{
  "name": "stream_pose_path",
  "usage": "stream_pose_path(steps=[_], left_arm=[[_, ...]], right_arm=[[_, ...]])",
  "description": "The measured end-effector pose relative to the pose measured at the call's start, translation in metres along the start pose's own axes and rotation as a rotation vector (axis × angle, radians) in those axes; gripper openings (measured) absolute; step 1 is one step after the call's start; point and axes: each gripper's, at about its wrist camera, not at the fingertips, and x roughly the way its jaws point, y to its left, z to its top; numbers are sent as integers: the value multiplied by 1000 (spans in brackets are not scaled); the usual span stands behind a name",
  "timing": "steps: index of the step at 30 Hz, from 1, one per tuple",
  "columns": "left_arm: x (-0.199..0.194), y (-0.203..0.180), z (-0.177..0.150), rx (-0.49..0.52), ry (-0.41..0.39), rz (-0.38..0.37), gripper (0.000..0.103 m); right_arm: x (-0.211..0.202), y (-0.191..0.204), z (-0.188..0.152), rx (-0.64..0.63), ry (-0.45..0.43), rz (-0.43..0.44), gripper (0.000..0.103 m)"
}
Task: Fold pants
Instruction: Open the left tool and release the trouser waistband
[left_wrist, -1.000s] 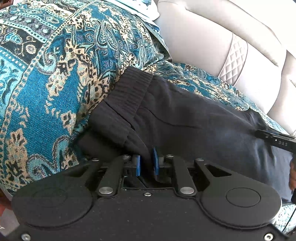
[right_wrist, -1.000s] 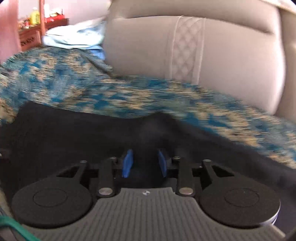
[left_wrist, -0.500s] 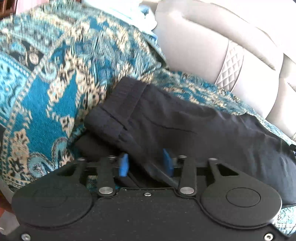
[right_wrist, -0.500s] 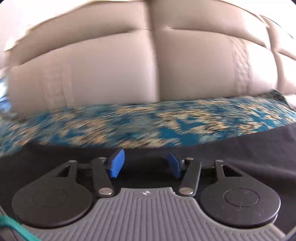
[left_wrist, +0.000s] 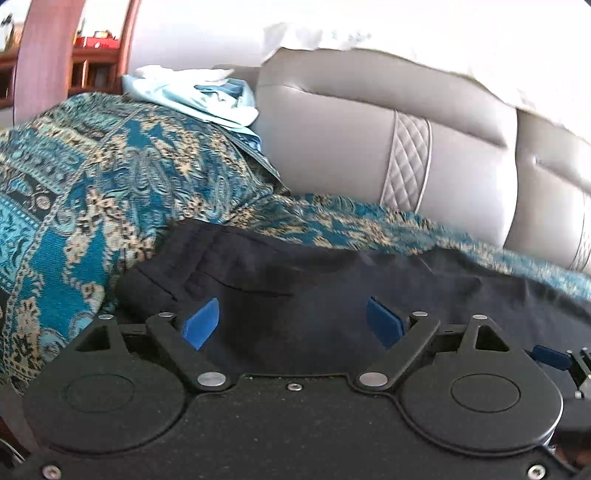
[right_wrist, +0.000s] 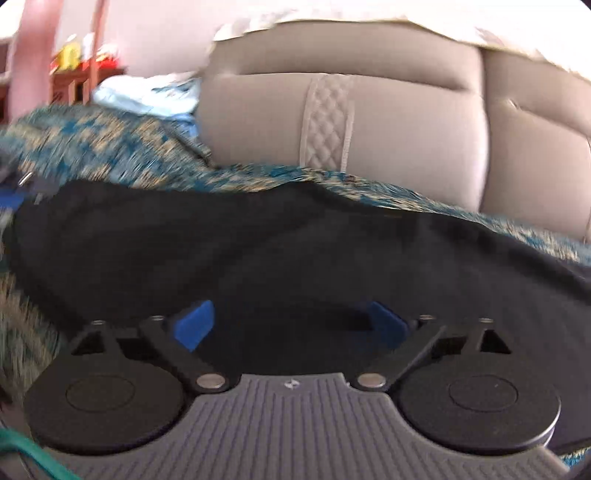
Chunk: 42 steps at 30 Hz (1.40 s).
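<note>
The black pants (left_wrist: 332, 288) lie flat along the sofa seat on a blue patterned throw (left_wrist: 110, 192), waistband end at the left. My left gripper (left_wrist: 291, 323) is open, its blue pads spread wide just above the fabric near the waistband. In the right wrist view the pants (right_wrist: 295, 251) stretch across the seat. My right gripper (right_wrist: 291, 325) is open and empty over the dark cloth. The right gripper's blue tip (left_wrist: 550, 356) shows at the right edge of the left wrist view.
The beige leather sofa back (left_wrist: 369, 147) rises right behind the pants. A pile of light blue cloth (left_wrist: 195, 96) lies on the armrest at the left. A wooden post (left_wrist: 48, 55) and red shelves stand beyond the sofa.
Both grippers have opened and let go of the pants, which now lie flat on the seat. Both grippers have pulled back and tilted up, with the sofa back more in view.
</note>
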Motion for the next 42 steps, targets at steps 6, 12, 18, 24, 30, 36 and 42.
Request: stream_pose_path(steps=[6,12,18,24,30,36,42], left_arm=[[15,-40,-21,57,68,15,89],[28,-55,-47,121,141,57,90],[30,-66,-43,154,171,65,90],[58,-127,-11,228,207,-70,38],[95,-241,-1,357,216,-264,38],[126,-347,-12,419,230,-353,45],[141,-418,-20,518,208,-385,48]], right_arm=[[-20,-7,-15,-30,-26,50,103],[-19,-76,0,82,50,-34,103],[-12,-191,11,308,104,-200,103],[-3,-276,9,421,177,-442,103],[-13,-339,0,513,184,-527,103],[-54,-413,-22,772,127,-649,103],[-144,-459,-68,1120,-80,-667,103]])
